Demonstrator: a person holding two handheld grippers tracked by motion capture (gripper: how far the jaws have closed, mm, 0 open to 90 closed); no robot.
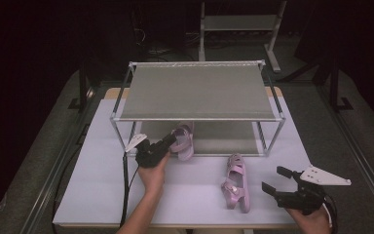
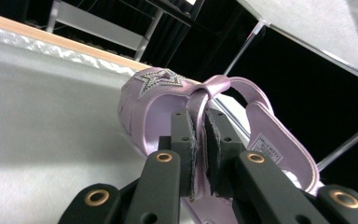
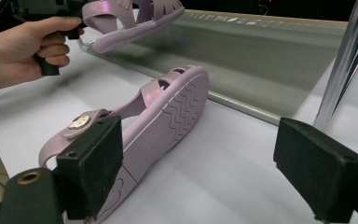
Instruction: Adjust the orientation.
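The left tongs (image 2: 200, 140) pinched the back strap of one pink sandal (image 2: 168, 100), holding it right in front of them at the low shelf (image 1: 214, 141). The right tongs (image 3: 196, 172) stood wide open, with the other sandal (image 3: 158, 116) lying on its side on the worktop (image 1: 102, 190) just beside them.

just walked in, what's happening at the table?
A person is putting a pair of pink sandals onto a two-tier rack. The left gripper is shut on the strap of one sandal, holding it at the front edge of the lower shelf. The second sandal lies on its side on the white table; the right gripper sits open beside it.
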